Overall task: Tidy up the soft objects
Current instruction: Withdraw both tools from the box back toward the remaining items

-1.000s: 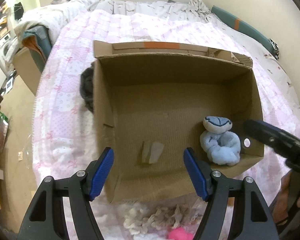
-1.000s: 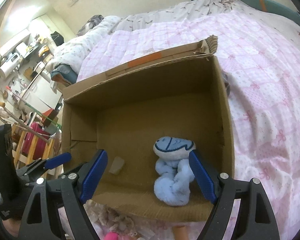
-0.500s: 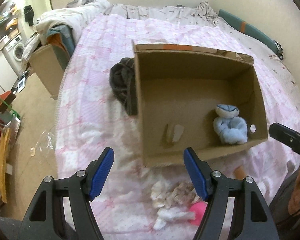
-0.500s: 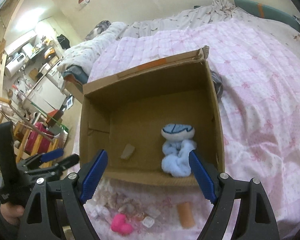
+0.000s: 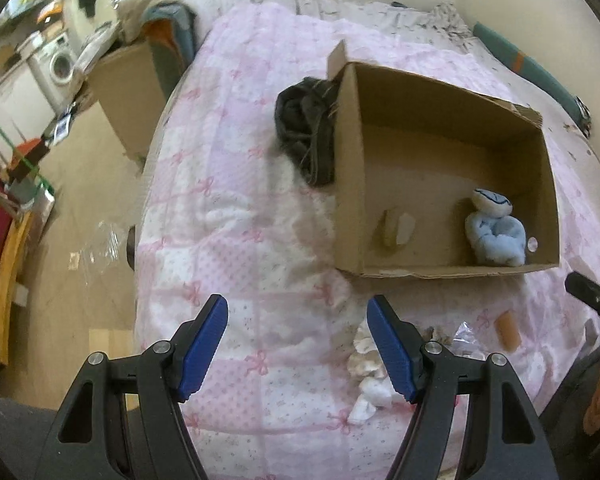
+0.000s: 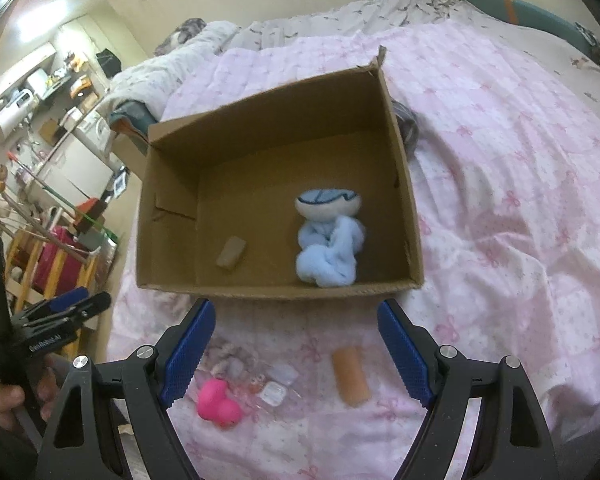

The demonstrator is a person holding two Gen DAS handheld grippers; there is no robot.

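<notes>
An open cardboard box sits on the pink quilted bed. Inside lie a light blue soft toy and a small tan sponge-like piece. In front of the box lie a pink soft toy, an orange cylinder, small clear packets and a white-beige fluffy bundle. My right gripper is open and empty above these items. My left gripper is open and empty, left of the bundle; it also shows in the right wrist view.
A dark grey garment lies against the box's left side. The bed edge drops to the floor on the left, where a second cardboard box, a rack and a washing machine stand. A teal headboard runs along the far right.
Both grippers pulled back from the box and toward the bed's near edge. The loose items in front of the box came into view. Both stayed open.
</notes>
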